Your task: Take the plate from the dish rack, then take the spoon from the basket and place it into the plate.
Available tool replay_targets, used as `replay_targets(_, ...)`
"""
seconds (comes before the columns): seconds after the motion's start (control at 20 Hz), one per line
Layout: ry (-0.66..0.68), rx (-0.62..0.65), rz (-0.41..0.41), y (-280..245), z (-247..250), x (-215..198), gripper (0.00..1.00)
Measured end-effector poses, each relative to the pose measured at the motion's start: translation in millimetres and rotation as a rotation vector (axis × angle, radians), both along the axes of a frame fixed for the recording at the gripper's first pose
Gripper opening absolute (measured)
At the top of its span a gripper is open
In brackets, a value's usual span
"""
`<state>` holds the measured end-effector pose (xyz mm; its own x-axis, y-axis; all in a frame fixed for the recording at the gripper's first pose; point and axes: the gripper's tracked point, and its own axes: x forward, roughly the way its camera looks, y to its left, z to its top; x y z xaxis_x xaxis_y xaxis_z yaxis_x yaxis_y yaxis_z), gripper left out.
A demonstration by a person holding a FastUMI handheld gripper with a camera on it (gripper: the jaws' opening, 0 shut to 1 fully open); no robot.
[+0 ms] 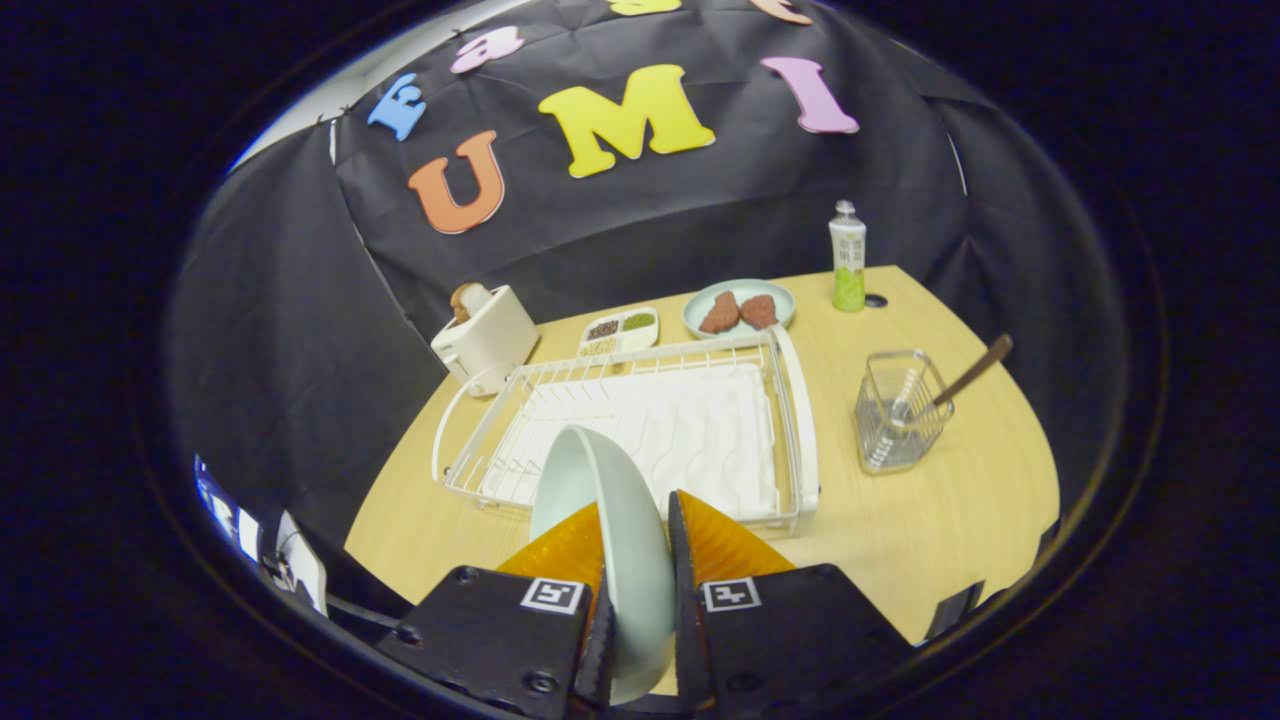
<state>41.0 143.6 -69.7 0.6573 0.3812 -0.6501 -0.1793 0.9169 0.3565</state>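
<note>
1. The plate (610, 520), pale green, stands on edge between the gripper's (636, 530) two fingers, which press on it from either side; the jaws are clamped on its rim.
2. The held plate sits in front of the near edge of the dish rack (640, 430), a white wire frame over a white ribbed tray with no dishes left in it.
3. To the right of the rack, apart from it, stands the basket (898, 412), a small clear wire holder on the wooden table (930, 530).
4. The spoon (962, 378) leans in that basket, its brown handle pointing up and to the right.
5. Beyond the rack's far edge lie a second pale plate (738, 306) holding two reddish-brown pieces, and a small divided tray (620, 330) with dark and green fillings to its left.
6. At the far left of the rack stands a white toaster (487, 338) with bread sticking out of it.
7. At the far right of the table stands a green-and-white bottle (847, 258).
</note>
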Motion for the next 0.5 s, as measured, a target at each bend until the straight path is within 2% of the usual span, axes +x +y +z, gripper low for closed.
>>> replay_targets(0.2, 0.108, 0.132, -0.040, -9.7, -62.8, -30.6, 0.29)
replay_targets(0.5, 0.147, 0.283, -0.047, -5.3, -112.8, -30.8, 0.30)
